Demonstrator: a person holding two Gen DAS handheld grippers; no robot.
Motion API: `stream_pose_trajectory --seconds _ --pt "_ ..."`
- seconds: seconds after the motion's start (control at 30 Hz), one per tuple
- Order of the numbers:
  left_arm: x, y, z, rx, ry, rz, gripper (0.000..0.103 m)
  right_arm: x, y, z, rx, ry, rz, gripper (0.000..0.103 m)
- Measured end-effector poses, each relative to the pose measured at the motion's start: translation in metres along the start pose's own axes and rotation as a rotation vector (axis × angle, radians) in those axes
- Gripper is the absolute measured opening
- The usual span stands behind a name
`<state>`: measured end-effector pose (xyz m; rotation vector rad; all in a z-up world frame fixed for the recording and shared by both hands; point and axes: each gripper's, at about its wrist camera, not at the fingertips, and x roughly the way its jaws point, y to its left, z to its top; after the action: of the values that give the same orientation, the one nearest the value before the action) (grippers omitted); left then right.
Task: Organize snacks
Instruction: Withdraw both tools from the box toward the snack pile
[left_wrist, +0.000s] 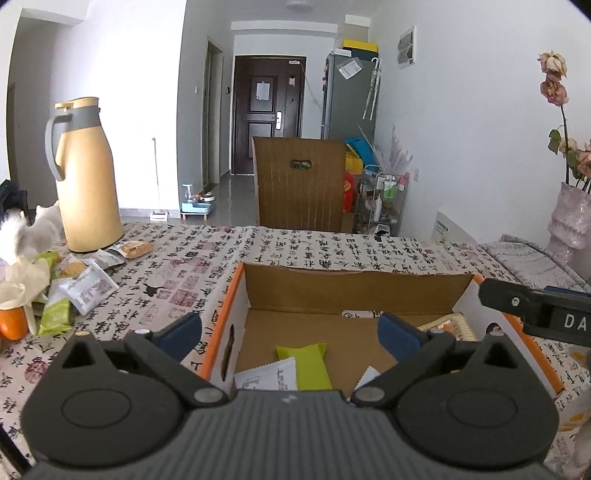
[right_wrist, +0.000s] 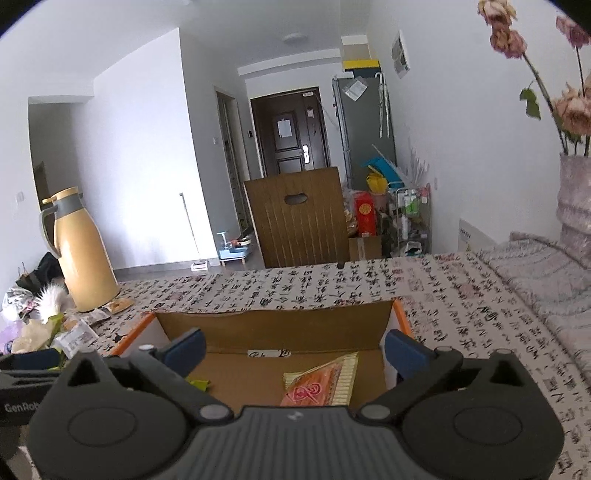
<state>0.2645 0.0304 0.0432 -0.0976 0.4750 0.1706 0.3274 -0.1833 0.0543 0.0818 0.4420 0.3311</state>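
An open cardboard box (left_wrist: 354, 288) with orange edges stands on the patterned tablecloth. Inside it lie a lime-green packet (left_wrist: 308, 363), a white packet (left_wrist: 267, 376) and a gold and orange packet (right_wrist: 325, 380). My left gripper (left_wrist: 291, 332) hovers over the box's left half, open, nothing between its blue pads. My right gripper (right_wrist: 293, 349) hovers over the box's right half, also open and empty; its black arm (left_wrist: 535, 310) shows at the right edge of the left wrist view. Loose snack packets (left_wrist: 74, 288) lie in a pile at the table's left.
A tall yellow thermos jug (left_wrist: 86, 177) stands at the back left beside the pile. An orange fruit (left_wrist: 13, 321) sits at the left edge. A vase with dried flowers (right_wrist: 574, 199) is on the right. A wooden chair back (left_wrist: 301, 184) stands behind the table.
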Motion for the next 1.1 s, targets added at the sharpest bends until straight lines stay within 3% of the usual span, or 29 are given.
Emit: stream_pose_trajectory --seconds 0.5,1.1 --pt "-0.067 0.010 -0.009 0.016 -0.039 -0.018 0.103 -0.068 0.013 -0.006 -0.021 -0.027 -0.034 0.103" --pt "-0.116 0.029 -0.046 0.037 -0.029 -0.045 0.103 -0.131 0.025 -0.054 -0.068 -0.023 -0.031 0.103"
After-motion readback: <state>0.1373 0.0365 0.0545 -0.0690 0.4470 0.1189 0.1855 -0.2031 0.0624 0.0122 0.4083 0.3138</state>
